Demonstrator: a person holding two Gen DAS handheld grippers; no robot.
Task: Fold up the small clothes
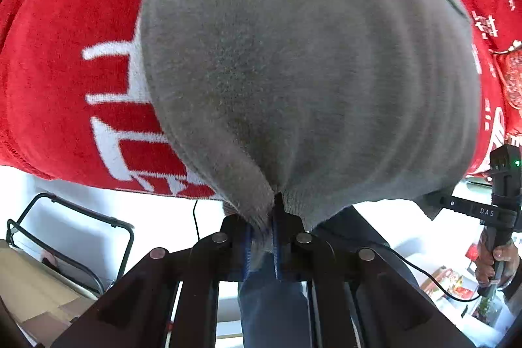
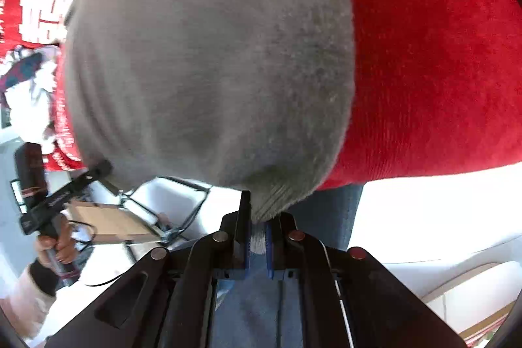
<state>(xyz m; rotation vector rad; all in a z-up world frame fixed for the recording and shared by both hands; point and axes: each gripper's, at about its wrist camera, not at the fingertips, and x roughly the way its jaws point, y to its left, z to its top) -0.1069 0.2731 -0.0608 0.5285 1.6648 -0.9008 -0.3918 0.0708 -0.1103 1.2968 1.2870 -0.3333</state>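
Observation:
A small grey knitted garment [image 1: 310, 70] fills most of the left wrist view and hangs stretched over a red cloth with white characters [image 1: 58, 70]. My left gripper [image 1: 262, 234] is shut on the garment's lower edge. In the right wrist view the same grey garment [image 2: 212, 61] hangs in front of the red cloth [image 2: 434, 70]. My right gripper [image 2: 257, 230] is shut on another part of its ribbed edge. Each gripper shows in the other's view, the right gripper [image 1: 502, 211] at the right edge and the left gripper [image 2: 49, 211] at the left.
A black metal-frame chair [image 1: 75, 227] and a brown cardboard box [image 1: 29, 289] sit at lower left. The person's blue-jeaned leg [image 2: 326, 217] stands behind the garment. A cardboard piece [image 2: 107, 224] and a cable lie on the white surface [image 2: 440, 211].

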